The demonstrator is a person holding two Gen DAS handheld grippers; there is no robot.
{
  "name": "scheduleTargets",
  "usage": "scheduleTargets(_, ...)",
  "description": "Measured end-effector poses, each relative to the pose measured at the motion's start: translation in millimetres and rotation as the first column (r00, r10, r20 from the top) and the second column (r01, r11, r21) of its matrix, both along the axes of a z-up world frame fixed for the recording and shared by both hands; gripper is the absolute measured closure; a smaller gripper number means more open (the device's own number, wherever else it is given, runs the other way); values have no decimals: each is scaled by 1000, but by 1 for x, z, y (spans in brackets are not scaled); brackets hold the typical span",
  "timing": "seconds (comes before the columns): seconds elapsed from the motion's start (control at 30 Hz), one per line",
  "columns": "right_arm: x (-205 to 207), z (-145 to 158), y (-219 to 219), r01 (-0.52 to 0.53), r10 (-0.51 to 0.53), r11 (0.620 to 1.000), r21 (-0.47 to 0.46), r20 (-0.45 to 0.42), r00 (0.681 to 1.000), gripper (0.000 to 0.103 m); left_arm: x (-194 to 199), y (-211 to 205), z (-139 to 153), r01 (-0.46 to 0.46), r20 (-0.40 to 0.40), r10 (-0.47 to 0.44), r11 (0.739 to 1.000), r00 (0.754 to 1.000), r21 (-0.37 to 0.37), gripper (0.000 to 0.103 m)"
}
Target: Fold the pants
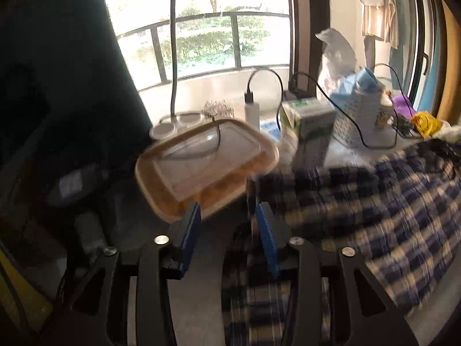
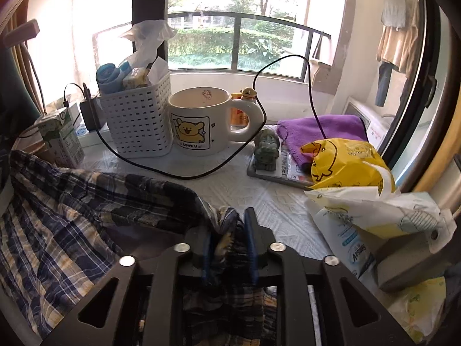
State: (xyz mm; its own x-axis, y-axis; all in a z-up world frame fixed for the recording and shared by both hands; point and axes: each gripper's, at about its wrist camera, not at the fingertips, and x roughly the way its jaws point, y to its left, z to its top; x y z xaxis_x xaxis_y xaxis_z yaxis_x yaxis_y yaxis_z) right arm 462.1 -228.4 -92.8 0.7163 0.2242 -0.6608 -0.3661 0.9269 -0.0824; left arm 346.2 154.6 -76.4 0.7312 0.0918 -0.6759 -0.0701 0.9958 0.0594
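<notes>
The plaid pants (image 2: 86,201) lie spread on the white table cover (image 2: 259,199), near the clutter at the far side: a white basket (image 2: 138,121), a mug (image 2: 207,124), a milk carton (image 2: 62,138) and a yellow bag (image 2: 345,161). The step in hand seems to be to lift one edge and carry it over for a fold. To do it well, both grippers should rise together and keep the cloth tight and level, so that it does not drag on the black cable (image 2: 161,170) or push the mug.

The right gripper (image 2: 229,242) is closed almost fully, and a bunch of the plaid cloth is pinched between its blue pads (image 2: 250,239). The left gripper (image 1: 227,230) stands partly open; the cloth hangs just beside its right pad, but the view is blurred and one cannot tell if it holds anything. A brown-rimmed container lid (image 1: 207,167) is just beyond it.
</notes>
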Motion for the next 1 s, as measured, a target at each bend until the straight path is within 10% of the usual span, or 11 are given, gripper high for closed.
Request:
scheduleTargets(0.07,-3,3,-2,-2,2,1000,15,13,1000,22,-13,4,-11,10,-42,-12,998,999,-58,44)
scheduleTargets(0.33,-36,16,-17,29,-30,998,48,22,999,20,-55,7,-58,-21,-187,-31,962,982,-272,42)
scheduleTargets(0.43,-51,12,-26,55,-56,996,70,1,998,20,-69,-1,-59,-13,-166,-26,972,986,-233,44)
scheduleTargets(0.57,-71,1,-32,74,-71,993,89,-38,997,20,-73,-12,-60,7,-175,-27,994,984,-112,88)
scheduleTargets(0.67,-82,-4,-33,81,-77,993,91,-51,996,20,-77,-21,-58,18,-181,-35,995,983,-93,99)
scheduleTargets(1.0,-116,-21,-53,122,-107,985,123,-120,987,20,-99,-19,-57,-34,-162,28,999,986,-30,100)
